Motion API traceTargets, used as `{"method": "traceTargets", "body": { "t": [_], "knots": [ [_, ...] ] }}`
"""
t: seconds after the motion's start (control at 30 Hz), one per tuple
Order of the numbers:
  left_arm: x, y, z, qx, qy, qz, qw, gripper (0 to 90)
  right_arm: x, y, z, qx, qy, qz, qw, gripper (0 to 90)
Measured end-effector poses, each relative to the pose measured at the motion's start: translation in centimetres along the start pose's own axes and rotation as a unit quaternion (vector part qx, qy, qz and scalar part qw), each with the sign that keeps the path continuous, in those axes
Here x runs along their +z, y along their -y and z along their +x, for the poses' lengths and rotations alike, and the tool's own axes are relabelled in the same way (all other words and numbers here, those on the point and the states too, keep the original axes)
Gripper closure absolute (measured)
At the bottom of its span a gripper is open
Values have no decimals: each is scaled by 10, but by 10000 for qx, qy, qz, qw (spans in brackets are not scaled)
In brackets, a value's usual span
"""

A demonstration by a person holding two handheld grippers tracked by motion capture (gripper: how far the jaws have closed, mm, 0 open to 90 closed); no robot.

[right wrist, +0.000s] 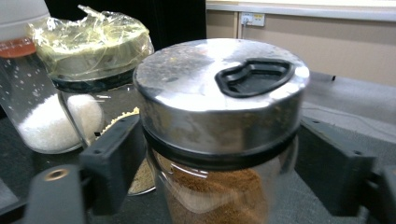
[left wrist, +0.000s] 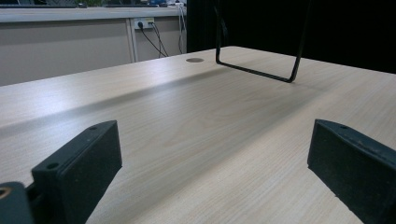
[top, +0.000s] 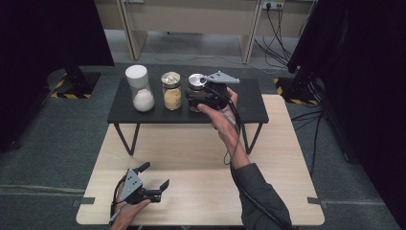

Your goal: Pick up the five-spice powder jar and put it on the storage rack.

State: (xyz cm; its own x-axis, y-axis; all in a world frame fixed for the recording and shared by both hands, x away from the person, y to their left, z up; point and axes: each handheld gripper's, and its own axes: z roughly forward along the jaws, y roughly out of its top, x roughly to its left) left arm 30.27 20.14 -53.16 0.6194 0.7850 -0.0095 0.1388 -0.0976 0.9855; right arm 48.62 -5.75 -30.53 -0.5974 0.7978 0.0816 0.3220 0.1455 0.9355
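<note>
Reaching over the small black stand [top: 249, 103], the right gripper [top: 203, 98] is bracketing the jar of brown powder [right wrist: 219, 186], the rightmost of three jars in a row there. In the right gripper view its jaws are sitting either side of the glass just under the steel lid [right wrist: 219, 88]; the left jaw looks to be touching, while the right one seems to be leaving a sliver of space, so I cannot tell whether the grip is closed yet. Judging by that, the step in hand is taking hold of this jar, and the next move is calling for a firm squeeze below the lid rim before any lift, keeping clear of the middle jar [top: 172, 91] just beside it.

The left gripper [top: 155, 182] is waiting low over the wooden table [top: 201, 163], jaws spread wide and holding nothing.

The person's hand is covering much of the brown jar from above. The white-lidded jar [top: 140, 88] is being cut off at the frame edge up close.
</note>
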Motion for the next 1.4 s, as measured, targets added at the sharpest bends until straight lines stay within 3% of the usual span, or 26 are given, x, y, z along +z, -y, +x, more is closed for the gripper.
{"method": "traceTargets", "body": {
  "t": [0.63, 0.97, 1.4],
  "knots": [
    [0, 0, 0, 4, -4, -6, 10000, 20, -10, 5, -3, 221, -65, -211, 9995, 83],
    [0, 0, 0, 0, -2, -6, 10000, 20, -16, 11, -2, 337, 46, -335, 9989, 11],
    [0, 0, 0, -1, -3, -9, 10000, 20, -24, 18, 4, 264, -10, -453, 9986, 10]
  ]
}}
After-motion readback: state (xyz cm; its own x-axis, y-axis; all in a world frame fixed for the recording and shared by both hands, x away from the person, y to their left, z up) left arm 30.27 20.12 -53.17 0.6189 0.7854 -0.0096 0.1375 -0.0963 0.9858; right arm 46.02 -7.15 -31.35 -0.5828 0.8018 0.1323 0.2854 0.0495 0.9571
